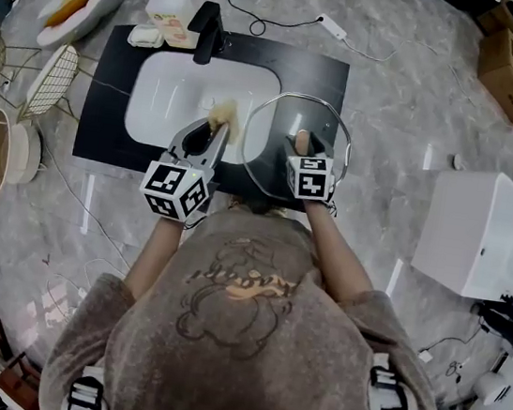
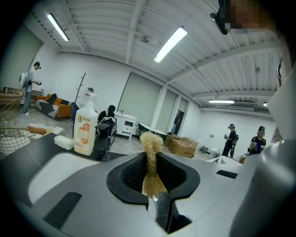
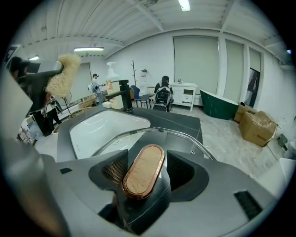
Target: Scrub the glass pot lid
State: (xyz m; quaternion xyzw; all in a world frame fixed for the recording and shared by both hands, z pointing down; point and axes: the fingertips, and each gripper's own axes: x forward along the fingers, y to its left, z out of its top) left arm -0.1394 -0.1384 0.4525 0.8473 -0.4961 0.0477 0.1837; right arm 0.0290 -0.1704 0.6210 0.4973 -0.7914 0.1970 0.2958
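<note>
The fingers (image 3: pixel 115 169) of the right gripper (image 1: pixel 307 155) stand wide and appear to clamp the oval, wood-topped knob (image 3: pixel 144 170) of the glass pot lid (image 3: pixel 176 139). The knob sits skewed between the pads, closer to the left pad than to the right one. The lid spreads out flat beyond them, over the right part of the sink (image 1: pixel 173 93) and the dark counter (image 1: pixel 112 84), seemingly held clear of both.

The fingers (image 2: pixel 131 174) of the left gripper (image 1: pixel 211 136) are pressed nearly together, pinching a thin waist of the fibrous scrubber (image 2: pixel 151 143). Its tuft pokes out past the tips. It hangs over the basin just left of the lid's rim, not evidently touching it.

The weak point is probably the knob. It is smooth, rounded and already askew, so scrubbing pressure on the glass far from it could twist it in the pads. The lid could then swing or drop onto the hard basin. A sideways drag might also pull the thinly pinched scrubber out.
</note>
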